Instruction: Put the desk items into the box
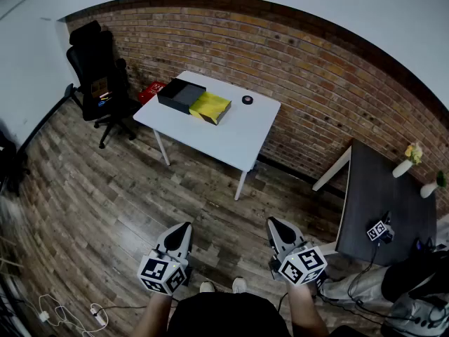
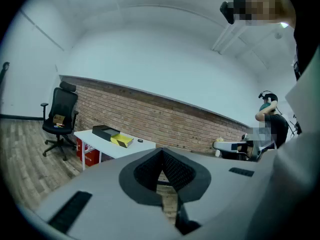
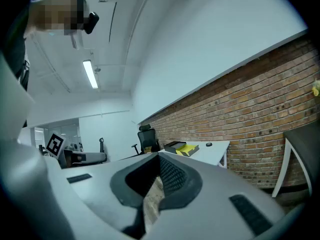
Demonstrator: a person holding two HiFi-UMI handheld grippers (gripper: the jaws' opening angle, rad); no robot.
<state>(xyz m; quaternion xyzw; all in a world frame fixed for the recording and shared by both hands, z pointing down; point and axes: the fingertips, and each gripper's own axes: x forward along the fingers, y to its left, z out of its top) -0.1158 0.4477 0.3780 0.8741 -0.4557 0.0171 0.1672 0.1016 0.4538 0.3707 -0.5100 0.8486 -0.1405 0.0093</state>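
Across the wood floor [image 1: 105, 209] stands the white counter [image 1: 231, 135], carrying the open black box [image 1: 181, 94], with a flat yellow item [image 1: 210, 107] touching its side and 1 small black round piece [image 1: 247, 100] near the brick-wall edge. Well apart from all 3, low by the person's feet, the left gripper [image 1: 184, 228] and right gripper [image 1: 275, 224] point toward the counter, both pairs of jaws clenched together on nothing.

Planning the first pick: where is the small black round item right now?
In the head view the small black round item lies on the white table, near its edge by the brick wall, just right of the yellow box.
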